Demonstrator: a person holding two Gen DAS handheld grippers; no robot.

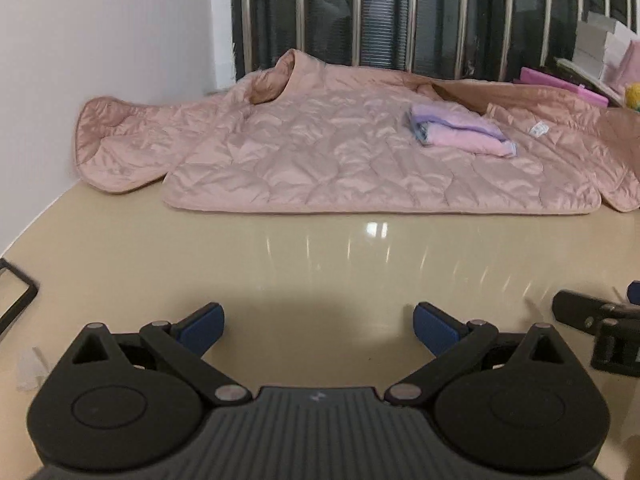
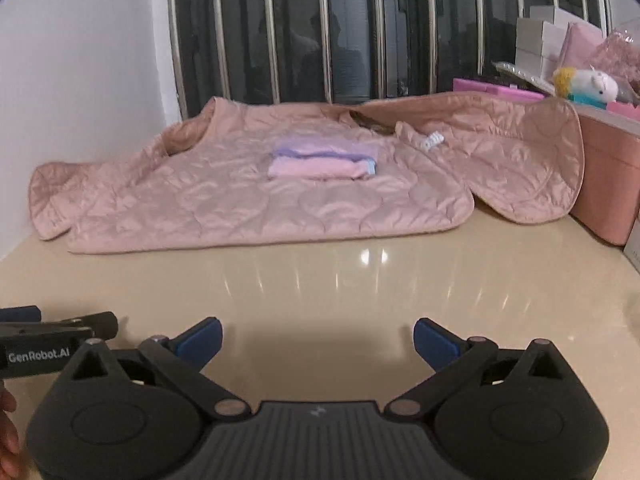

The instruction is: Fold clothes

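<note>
A pink quilted jacket point(image 1: 320, 152) lies spread flat at the far side of the beige table point(image 1: 320, 264); it also shows in the right wrist view point(image 2: 224, 204). A small folded pink and lilac garment point(image 1: 460, 130) rests on top of the jacket, also in the right wrist view point(image 2: 324, 160). My left gripper point(image 1: 318, 328) is open and empty, low over the table, well short of the jacket. My right gripper point(image 2: 318, 340) is open and empty, beside the left one at the same distance from the jacket.
A white wall point(image 1: 100, 32) stands at the left and a barred dark window point(image 1: 400, 12) behind the jacket. A pink storage box point(image 2: 608, 184) with a plush toy point(image 2: 588, 82) and white boxes point(image 2: 540, 44) stands at the right. A black frame point(image 1: 16, 292) lies at the table's left edge.
</note>
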